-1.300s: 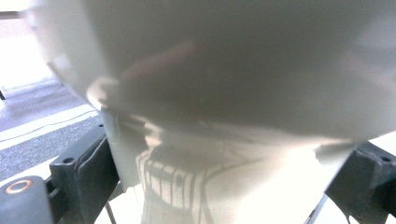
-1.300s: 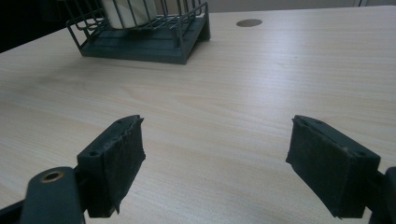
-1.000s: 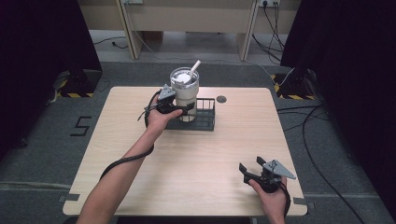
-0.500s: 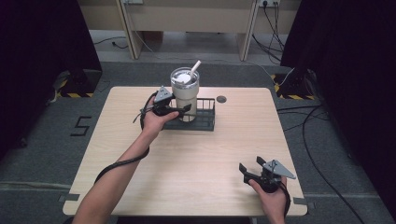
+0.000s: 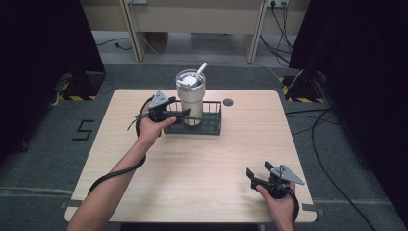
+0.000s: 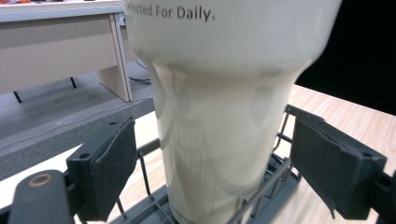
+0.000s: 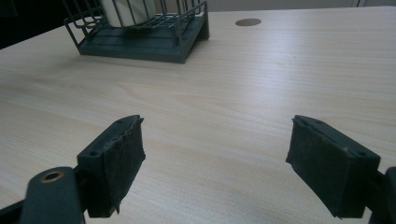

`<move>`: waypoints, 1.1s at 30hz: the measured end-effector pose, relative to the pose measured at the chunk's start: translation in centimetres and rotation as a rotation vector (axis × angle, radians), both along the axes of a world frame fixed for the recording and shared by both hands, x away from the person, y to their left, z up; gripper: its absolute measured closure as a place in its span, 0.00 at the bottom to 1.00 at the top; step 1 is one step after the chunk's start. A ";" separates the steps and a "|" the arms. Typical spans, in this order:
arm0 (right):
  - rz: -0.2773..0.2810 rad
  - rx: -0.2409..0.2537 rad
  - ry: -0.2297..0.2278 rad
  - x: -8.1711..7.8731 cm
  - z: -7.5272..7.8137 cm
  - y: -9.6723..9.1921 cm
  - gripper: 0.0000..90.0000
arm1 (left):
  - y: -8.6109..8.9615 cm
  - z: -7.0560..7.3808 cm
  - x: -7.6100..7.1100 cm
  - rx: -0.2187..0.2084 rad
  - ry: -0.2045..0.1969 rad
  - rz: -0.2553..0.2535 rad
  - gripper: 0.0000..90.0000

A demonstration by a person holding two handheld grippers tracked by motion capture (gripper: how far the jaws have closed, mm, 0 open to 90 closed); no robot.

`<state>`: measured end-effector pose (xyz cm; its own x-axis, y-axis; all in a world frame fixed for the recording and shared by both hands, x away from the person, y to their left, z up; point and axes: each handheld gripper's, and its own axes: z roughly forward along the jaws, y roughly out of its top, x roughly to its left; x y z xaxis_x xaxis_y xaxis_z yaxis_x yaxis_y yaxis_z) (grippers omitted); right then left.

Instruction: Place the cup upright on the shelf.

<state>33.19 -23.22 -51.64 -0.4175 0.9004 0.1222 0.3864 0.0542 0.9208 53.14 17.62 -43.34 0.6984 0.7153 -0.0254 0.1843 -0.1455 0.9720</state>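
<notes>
Near counter's (image 5: 144, 192) far edge, left tool (image 5: 180, 113) spread wide flanks cream tumbler (image 5: 191, 98) in wire basket (image 5: 211, 126), untouching; right tool (image 5: 259, 174) wide open, near-right corner.

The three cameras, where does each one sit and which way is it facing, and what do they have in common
High view: above the person's side, looking forward and down on the table; forearms and both hands show.
Left gripper view: on the left gripper, facing the tumbler; open jaws flank it.
Right gripper view: on the right gripper, low over bare wood; open jaws.
Shared: the wire basket holding the tumbler.
</notes>
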 end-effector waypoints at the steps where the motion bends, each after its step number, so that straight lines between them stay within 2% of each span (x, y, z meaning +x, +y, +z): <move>1: -0.002 -0.002 0.001 0.0 0.0 0.0 0.21 | 0.1 0.0 -0.1 -0.005 0.000 -0.001 0.16; 10: -0.006 0.002 0.001 0.0 0.0 0.0 0.21 | 0.7 0.4 -1.0 -0.019 -0.010 -0.001 0.16; 17: -0.012 0.010 0.008 0.1 0.0 -0.1 0.21 | 1.1 -0.2 -1.9 -0.008 -0.004 -0.007 0.16; 28: -0.013 0.001 0.000 0.0 0.0 -0.1 0.21 | 2.8 -0.6 -3.2 -0.022 -0.006 0.001 0.16; 33: -0.016 0.013 0.009 0.1 0.0 -0.1 0.21 | 3.7 -0.6 -4.0 -0.029 -0.015 0.004 0.16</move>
